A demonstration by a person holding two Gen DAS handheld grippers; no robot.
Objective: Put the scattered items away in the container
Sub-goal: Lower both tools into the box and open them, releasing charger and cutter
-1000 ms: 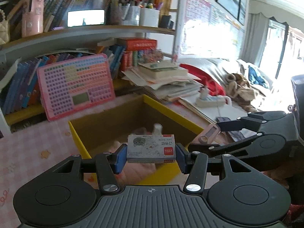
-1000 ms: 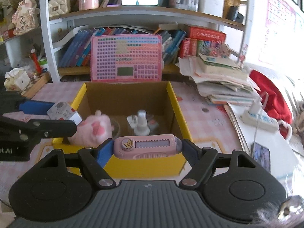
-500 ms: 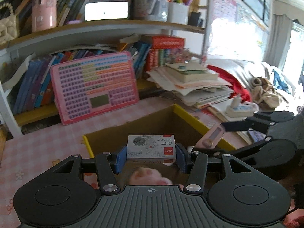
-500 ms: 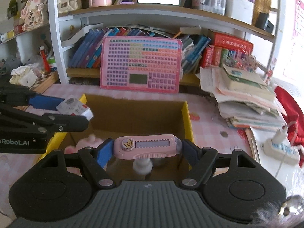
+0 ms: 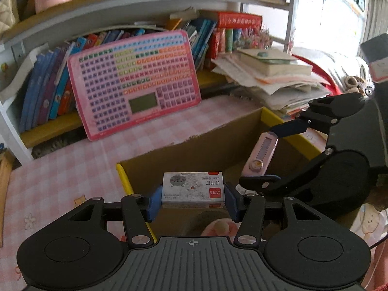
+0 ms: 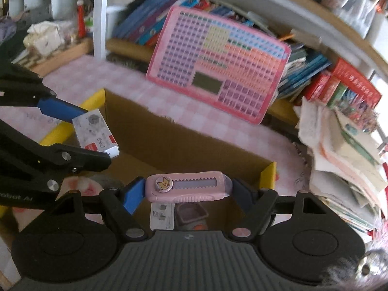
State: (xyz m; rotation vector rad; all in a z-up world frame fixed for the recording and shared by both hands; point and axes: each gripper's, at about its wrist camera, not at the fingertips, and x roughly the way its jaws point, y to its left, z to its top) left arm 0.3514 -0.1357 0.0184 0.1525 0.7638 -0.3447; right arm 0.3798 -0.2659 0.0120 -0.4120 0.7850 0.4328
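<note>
My left gripper [image 5: 192, 197] is shut on a small staple box [image 5: 192, 189] with a cat picture and holds it over the open cardboard box [image 5: 194, 145] with yellow rims. My right gripper [image 6: 186, 191] is shut on a pink utility knife [image 6: 186, 186] and holds it over the same box [image 6: 194, 143]. Each gripper shows in the other's view: the right one with the knife [image 5: 263, 155], the left one with the staple box [image 6: 95, 131]. A pink plush toy [image 5: 219, 228] lies in the box below the left gripper.
A pink keyboard toy [image 5: 133, 82] leans on the bookshelf behind the box. A stack of books and papers [image 5: 269, 72] lies to the right. The table has a pink checked cloth [image 5: 60, 169]. Small items [image 6: 179, 214] lie on the box floor.
Both grippers have moved forward and lower over the box, tilting down into it. Both still hold their items. The box now fills more of each view.
</note>
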